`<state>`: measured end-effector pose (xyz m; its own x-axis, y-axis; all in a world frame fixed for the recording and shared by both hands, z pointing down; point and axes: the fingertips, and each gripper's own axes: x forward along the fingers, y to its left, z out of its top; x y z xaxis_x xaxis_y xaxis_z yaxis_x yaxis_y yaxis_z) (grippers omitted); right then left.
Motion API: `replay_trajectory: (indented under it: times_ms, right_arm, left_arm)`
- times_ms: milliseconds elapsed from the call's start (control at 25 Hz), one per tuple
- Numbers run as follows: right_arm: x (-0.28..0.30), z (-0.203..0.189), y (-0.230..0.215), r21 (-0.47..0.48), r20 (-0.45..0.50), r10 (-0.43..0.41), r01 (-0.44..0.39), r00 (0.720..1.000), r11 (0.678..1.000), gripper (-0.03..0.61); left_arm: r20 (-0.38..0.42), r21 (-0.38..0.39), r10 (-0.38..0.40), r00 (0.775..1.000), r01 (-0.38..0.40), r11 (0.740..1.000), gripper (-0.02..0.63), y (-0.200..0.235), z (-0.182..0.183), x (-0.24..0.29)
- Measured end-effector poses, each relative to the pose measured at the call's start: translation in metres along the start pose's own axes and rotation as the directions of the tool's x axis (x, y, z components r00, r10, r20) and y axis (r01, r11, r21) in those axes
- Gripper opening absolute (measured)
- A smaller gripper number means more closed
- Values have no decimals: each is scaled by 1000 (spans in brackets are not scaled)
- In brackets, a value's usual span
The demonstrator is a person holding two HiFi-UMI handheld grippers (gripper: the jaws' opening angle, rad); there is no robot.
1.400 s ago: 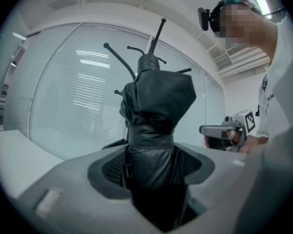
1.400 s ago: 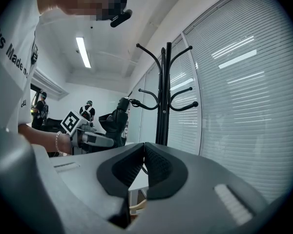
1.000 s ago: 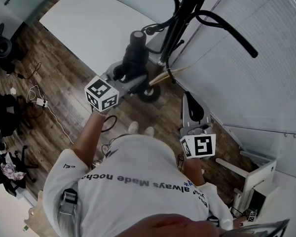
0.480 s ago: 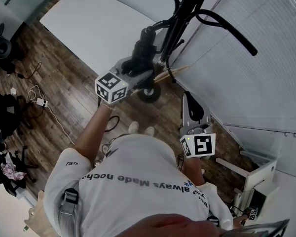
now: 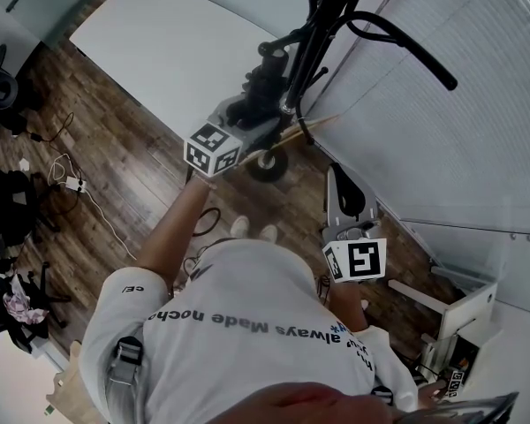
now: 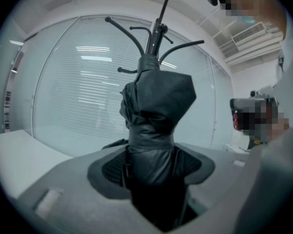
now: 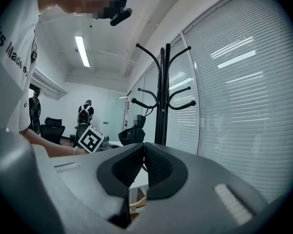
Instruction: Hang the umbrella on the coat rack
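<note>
**Umbrella at the rack, not yet hung**

We judge the task about midway. The folded umbrella (image 6: 156, 111) is pinched in the left tool (image 6: 151, 165), whose jaws are clamped on its wrapped body. It stands upright from them, just beside the pole of the coat rack (image 5: 322, 25). We cannot tell whether the two touch. No part of the umbrella sits on a hook (image 6: 185, 45) yet, so lifting it, catching it on one and letting go are all left to do.

The left arm (image 5: 172, 228) reaches forward, holding its tool roughly level at the rack. The right tool (image 7: 144, 152) has its jaws pressed together on nothing. It is held level, close in front of the body and apart from the rack.
</note>
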<state>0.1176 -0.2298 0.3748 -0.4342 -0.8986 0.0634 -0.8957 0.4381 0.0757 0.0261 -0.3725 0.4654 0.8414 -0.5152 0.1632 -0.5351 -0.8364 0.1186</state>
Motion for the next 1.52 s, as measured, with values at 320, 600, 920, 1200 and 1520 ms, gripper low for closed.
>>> replay_trajectory:
  times_ms: [320,600,920,1200,1520]
  right_arm:
    - [-5,-1,-1,1,-2,-8,8,1000,1000,3]
    - [-6,-2,-2,-1,-8,-13,13,1000,1000,3]
    - [-5,-4,-2,-4,-13,-10,10,1000,1000,3]
    - [-1,-3,-2,-7,-9,-7,7,1000,1000,3]
    - [2,-6,-7,-4,-10,-7,7,1000,1000,3]
  left_arm:
    - [-7,27,18,1000,-18,999,272,-1,-11,12]
    - [-2,42,8,1000,-8,999,279,-1,-15,18]
    - [-26,45,-1,1000,3,999,291,1,-24,24]
    - [-35,35,0,999,2,999,295,4,-26,26]
    - [13,17,45,999,-45,999,304,12,-17,21]
